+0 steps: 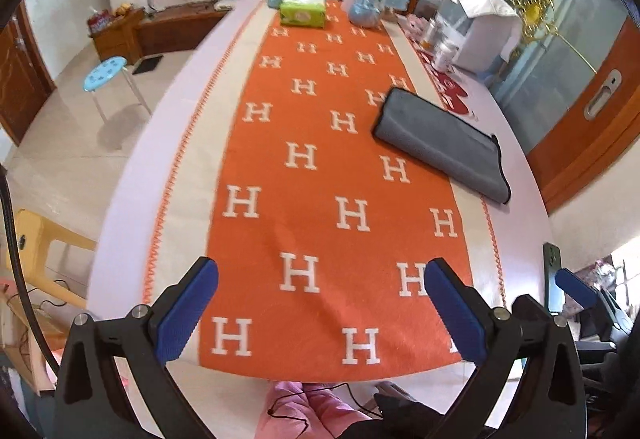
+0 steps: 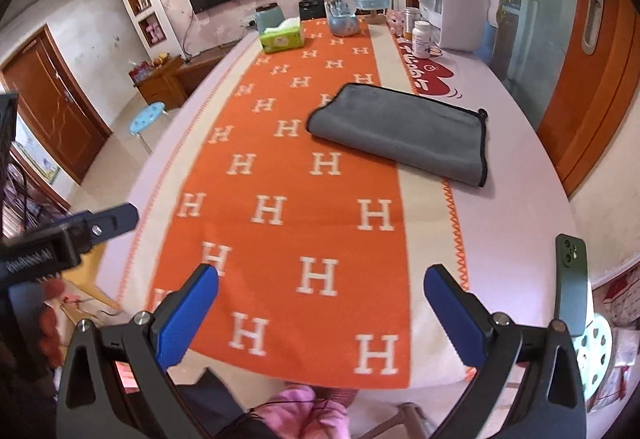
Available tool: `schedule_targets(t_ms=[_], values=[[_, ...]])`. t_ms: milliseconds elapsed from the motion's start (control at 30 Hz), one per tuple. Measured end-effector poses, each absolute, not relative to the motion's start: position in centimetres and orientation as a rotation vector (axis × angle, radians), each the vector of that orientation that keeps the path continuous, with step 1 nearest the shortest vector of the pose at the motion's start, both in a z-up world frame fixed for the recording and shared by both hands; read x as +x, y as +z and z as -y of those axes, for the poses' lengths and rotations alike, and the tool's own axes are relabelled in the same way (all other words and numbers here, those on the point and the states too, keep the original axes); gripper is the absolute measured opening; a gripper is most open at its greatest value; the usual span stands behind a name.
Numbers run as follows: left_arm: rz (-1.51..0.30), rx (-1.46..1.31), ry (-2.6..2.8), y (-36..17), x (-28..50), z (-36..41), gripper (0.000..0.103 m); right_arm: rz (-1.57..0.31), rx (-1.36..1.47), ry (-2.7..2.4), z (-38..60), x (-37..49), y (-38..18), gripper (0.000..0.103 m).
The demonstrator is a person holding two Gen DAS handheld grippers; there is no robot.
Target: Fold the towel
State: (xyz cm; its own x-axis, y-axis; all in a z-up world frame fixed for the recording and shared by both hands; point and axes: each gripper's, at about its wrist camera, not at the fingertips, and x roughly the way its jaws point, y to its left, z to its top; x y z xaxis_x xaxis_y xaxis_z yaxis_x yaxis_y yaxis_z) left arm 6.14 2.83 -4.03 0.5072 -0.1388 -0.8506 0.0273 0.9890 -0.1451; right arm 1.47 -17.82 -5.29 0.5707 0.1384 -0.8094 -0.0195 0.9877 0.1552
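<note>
Left wrist view: the left gripper [image 1: 320,303] hovers low over the near end of the worktop [image 1: 132,175], its blue-padded jaws spread wide and holding nothing. Ahead and to the right, well apart from the jaws, the grey towel [image 1: 440,143] lies flat, already doubled over, half on the orange runner [image 1: 312,175] with its white H pattern and half on the pale strip beside it. A green tissue pack [image 1: 303,12] and a blue ornament [image 1: 366,9] sit at the far end. The tip of the right gripper [image 1: 576,285] shows at the right edge, near a green phone [image 1: 554,277] standing upright.

Right wrist view: the right gripper [image 2: 320,305] is likewise poised above the runner's near end, jaws apart and empty. The towel [image 2: 404,133] rests ahead and slightly right, a rounded fold along its left side and black-bound edges stacked along its right, a small hanging loop at the far right corner. The left gripper [image 2: 68,235] enters from the left edge; whether its jaws are parted cannot be read from this angle.

The towel looks soft, plush and light, limp enough to sag once lifted and unlikely to slip against padded jaws. The stitched black-trimmed corners on the right side appear the firmest places to pinch, one per gripper, gathering both layers together.
</note>
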Motion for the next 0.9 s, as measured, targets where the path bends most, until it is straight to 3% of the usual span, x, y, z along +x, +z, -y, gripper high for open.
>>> schedule_targets(t_ms=[467, 900], values=[[-0.870, -0.087, -0.088, 1.1, 2.9, -4.6, 0.102, -0.894, 0.119, 0.062, 13.8, -0.2, -1.5, 0.103], [-0.778, -0.033, -0.007, 2.2, 1.4, -5.8, 0.102, -0.842, 0.102, 0.058, 11.6, -0.6, -0.9, 0.103]])
